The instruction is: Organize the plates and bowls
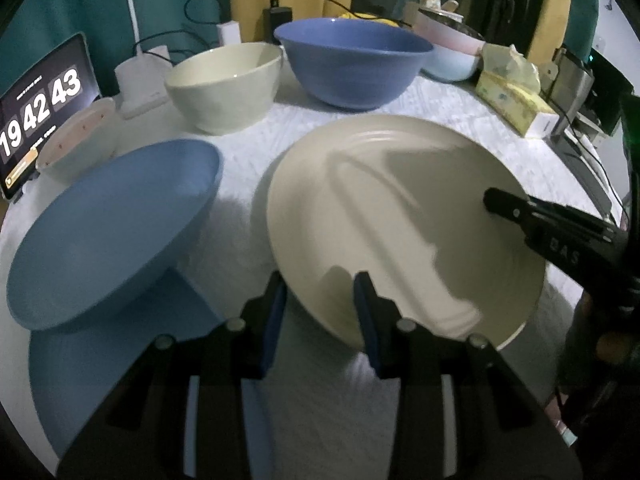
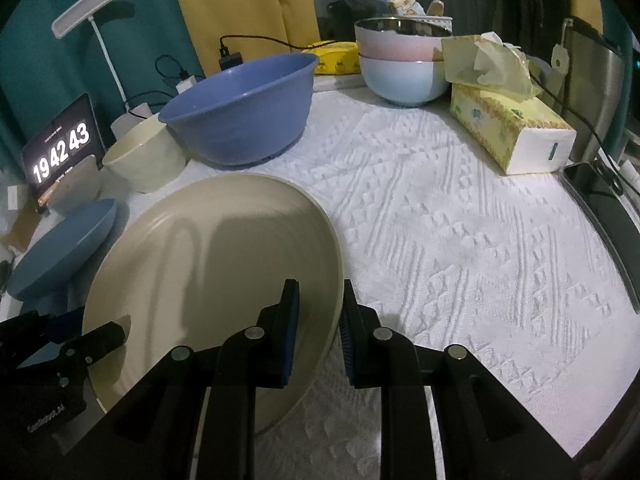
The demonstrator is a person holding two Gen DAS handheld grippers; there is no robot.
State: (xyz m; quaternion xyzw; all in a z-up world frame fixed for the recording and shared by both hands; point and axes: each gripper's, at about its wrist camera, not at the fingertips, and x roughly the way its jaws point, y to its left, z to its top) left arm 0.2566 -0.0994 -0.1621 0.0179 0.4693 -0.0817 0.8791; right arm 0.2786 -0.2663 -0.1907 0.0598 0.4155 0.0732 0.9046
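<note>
Gripping cream plate (image 2: pixel 224 264) rim, both claws angled steeply downward.

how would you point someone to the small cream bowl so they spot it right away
Start at the clock screen standing at the white cloth's far left edge. Right beside it, touching the big blue bowl, sits the small cream bowl: the only deep cream dish, unlike the flat cream plate.

Cream plate (image 1: pixel 400 216), plain with faint concentric ridges. Light blue plate (image 1: pixel 116 232). Deep blue bowl (image 1: pixel 352 60). Cream bowl (image 1: pixel 224 84). Pink bowl (image 2: pixel 396 42) over pale blue bowl (image 2: pixel 404 80). White tablecloth (image 2: pixel 460 240), raised geometric weave. Yellow floral tissue box (image 2: pixel 508 132).
</note>
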